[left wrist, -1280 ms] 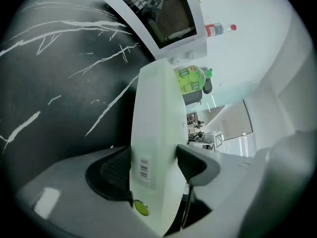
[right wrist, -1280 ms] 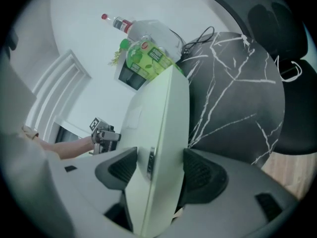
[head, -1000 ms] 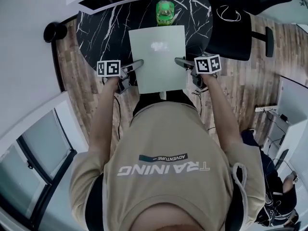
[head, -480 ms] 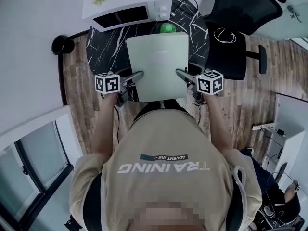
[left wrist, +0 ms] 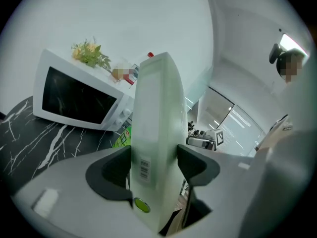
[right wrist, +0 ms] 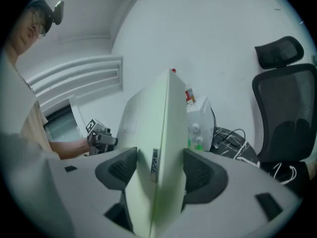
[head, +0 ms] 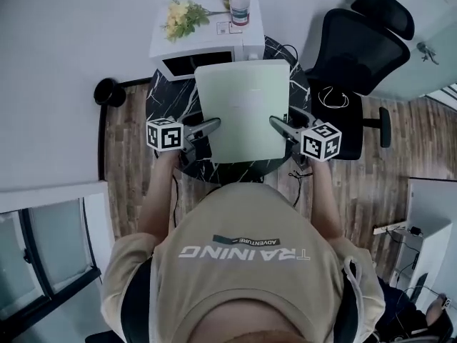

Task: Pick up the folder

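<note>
A pale green folder (head: 243,109) is held flat in the air above the black marble table (head: 166,97), between my two grippers. My left gripper (head: 213,125) is shut on the folder's left edge. In the left gripper view the folder (left wrist: 154,133) stands edge-on between the dark pads, with a barcode sticker and a green dot on it. My right gripper (head: 274,123) is shut on the folder's right edge, and in the right gripper view the folder (right wrist: 157,152) fills the gap between the pads.
A white microwave (head: 207,48) stands at the table's far edge with yellow flowers (head: 183,16) and a red-capped bottle (head: 240,6) on top. A black office chair (head: 357,56) is at the right. A green bottle (left wrist: 121,135) stands near the microwave.
Both grippers have carried the folder up off the table and it now hangs higher, over the microwave's front. The green bottle is now hidden under the folder in the head view.
</note>
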Demonstrator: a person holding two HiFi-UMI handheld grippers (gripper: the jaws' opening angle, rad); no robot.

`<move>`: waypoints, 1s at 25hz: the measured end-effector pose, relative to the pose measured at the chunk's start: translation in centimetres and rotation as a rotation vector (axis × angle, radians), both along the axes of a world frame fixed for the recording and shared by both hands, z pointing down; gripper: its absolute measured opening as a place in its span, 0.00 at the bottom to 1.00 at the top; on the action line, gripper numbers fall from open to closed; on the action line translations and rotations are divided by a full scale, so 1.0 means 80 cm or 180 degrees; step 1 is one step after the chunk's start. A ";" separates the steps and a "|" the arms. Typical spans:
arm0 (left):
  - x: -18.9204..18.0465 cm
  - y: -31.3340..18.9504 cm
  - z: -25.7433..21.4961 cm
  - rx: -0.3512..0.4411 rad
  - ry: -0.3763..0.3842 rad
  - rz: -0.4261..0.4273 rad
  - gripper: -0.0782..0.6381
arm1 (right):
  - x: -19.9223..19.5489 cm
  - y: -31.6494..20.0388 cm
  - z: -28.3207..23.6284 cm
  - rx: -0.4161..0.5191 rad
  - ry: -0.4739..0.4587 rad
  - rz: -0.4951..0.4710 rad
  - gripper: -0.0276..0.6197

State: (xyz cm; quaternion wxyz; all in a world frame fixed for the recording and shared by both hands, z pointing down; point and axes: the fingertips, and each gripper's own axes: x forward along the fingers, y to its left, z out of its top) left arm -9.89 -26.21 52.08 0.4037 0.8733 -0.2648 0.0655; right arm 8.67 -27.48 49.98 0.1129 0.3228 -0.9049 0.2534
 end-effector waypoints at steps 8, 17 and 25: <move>-0.007 -0.045 -0.095 0.0567 -0.0049 -0.0004 0.50 | -0.008 -0.041 -0.096 0.0574 0.0004 -0.0035 0.45; -0.013 -0.066 -0.197 0.1278 -0.0185 -0.0062 0.49 | -0.014 -0.062 -0.187 0.1109 0.0012 -0.0091 0.45; -0.018 -0.070 -0.267 0.1816 -0.0116 -0.0148 0.49 | -0.018 -0.065 -0.256 0.1507 -0.0041 -0.0059 0.45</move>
